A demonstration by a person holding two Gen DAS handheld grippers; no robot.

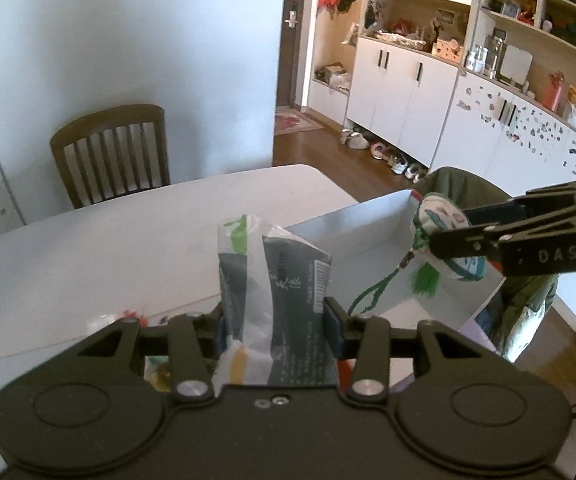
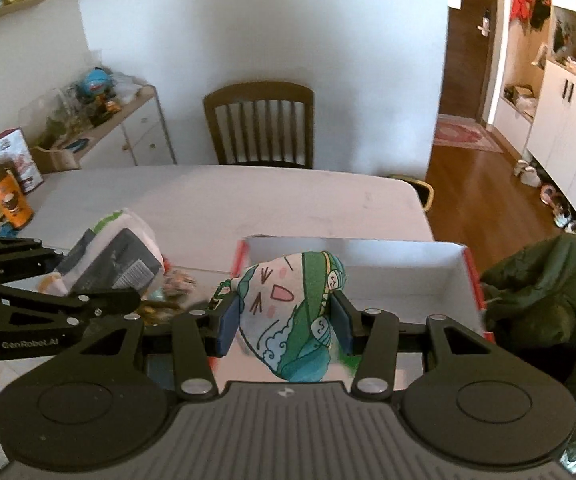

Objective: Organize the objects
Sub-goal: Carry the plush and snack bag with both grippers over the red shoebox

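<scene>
- Left gripper: clamped on a clear plastic packet with dark printed inserts; held upright above the white table, just left of the box.
- Right gripper: clamped on a cartoon-print fabric pouch; held over the open white box, not touching its floor.
- Step in hand, by judgement: both items lifted, delivery into the box under way.
- Next move calls for: lowering the pouch inside the walls and parting the fingers; then bringing the packet across the near wall.
- Left wrist view only: green cord and tassel dangling from the pouch.
- Right wrist view only: small colourful items left on the table beside the box; box interior bare.
</scene>
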